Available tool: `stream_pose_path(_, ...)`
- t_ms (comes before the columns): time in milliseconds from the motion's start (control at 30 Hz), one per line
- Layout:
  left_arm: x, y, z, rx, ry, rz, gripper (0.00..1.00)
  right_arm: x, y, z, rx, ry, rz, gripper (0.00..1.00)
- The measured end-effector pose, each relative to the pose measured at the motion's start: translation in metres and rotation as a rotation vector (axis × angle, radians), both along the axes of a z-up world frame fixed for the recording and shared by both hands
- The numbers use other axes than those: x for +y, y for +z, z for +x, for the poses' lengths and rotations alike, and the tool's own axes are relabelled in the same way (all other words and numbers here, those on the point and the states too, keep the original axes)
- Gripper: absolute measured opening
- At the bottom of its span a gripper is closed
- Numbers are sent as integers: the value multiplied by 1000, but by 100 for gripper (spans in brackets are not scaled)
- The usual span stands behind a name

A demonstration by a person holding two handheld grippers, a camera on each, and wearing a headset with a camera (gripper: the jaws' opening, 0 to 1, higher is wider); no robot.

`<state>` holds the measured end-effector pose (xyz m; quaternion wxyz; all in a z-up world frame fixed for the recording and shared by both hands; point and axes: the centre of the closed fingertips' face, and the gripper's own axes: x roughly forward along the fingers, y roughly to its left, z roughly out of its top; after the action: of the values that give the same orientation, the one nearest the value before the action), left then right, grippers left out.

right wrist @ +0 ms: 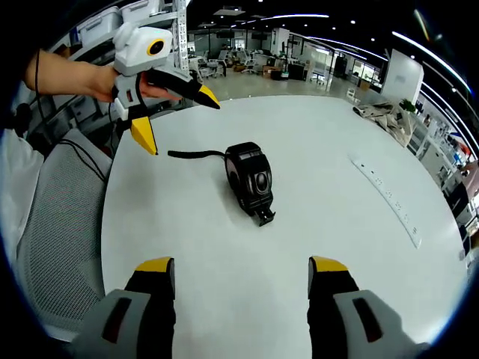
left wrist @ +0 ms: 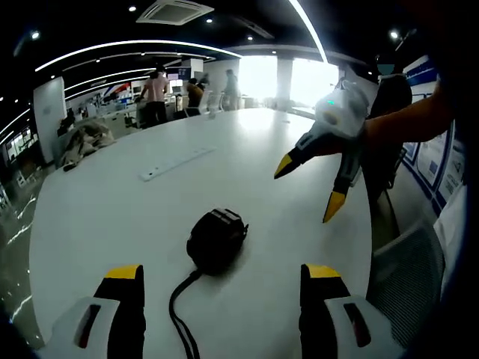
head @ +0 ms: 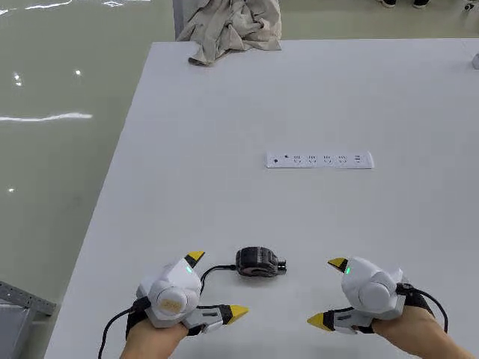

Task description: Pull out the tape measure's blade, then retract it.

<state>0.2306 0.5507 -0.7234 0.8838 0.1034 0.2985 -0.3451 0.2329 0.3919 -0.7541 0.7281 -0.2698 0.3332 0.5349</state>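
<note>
1. Left gripper (head: 215,286): hand-held at the near edge of the white table (head: 224,112). Jaws apart, nothing between them, yellow tips pointing right.
2. Right gripper (head: 328,292): hand-held at the near edge. Jaws apart and empty, tips pointing left.
3. Tape measure (head: 258,262): on the table between the two grippers, touched by neither. Black case. Dark hook tab (right wrist: 266,217) sits at the mouth, facing the right gripper; no blade drawn out. Black strap (right wrist: 194,155) trails toward the left gripper.
4. Case markings unreadable. In the left gripper view the strap runs off the bottom edge between the jaws, its end cut off.
5. Beyond: white power strip (head: 319,160) mid-table; crumpled cloth (head: 232,26) at the far edge.
</note>
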Motion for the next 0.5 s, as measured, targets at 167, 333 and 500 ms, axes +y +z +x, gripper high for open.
stream_pose_path(167,-5,-6,4,4,-25,3,82,4,-11,5,10,32,-21,74)
stream_pose_path(333,-8,-12,8,6,-56,12,80,8,-16,6,8,70,-39,73)
stream_pose_path(500,-12,-13,14,1,-86,25,78,12,-22,11,2,99,-46,71)
